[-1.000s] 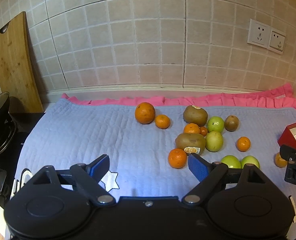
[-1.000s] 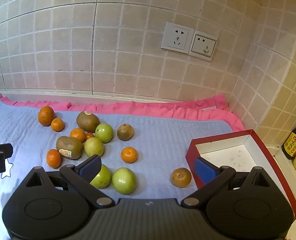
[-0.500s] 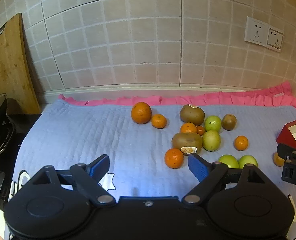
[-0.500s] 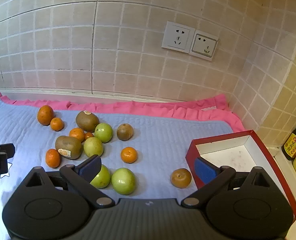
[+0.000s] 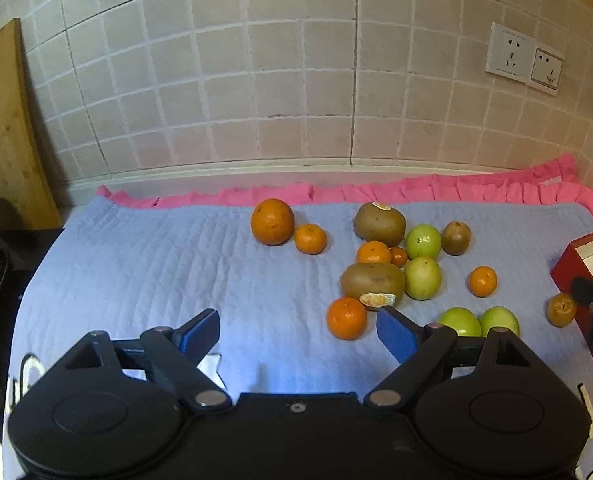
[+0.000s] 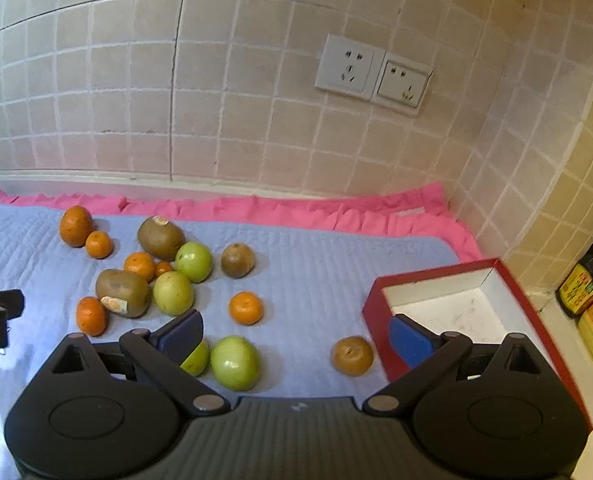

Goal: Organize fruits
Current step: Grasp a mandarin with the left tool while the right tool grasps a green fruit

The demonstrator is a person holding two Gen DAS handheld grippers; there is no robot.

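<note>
Over the blue mat [image 5: 176, 264], your left gripper [image 5: 298, 330] and right gripper [image 6: 296, 334] both hang wide apart, empty, fruit loose.

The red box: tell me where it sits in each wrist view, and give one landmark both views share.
Left wrist view: only a corner of the red box shows, at the right edge.
Right wrist view: the red box sits lower right, open, with nothing seen on the visible part of its white floor.
Shared landmark: the dull orange fruit lying on the cloth just left of the box.
</note>
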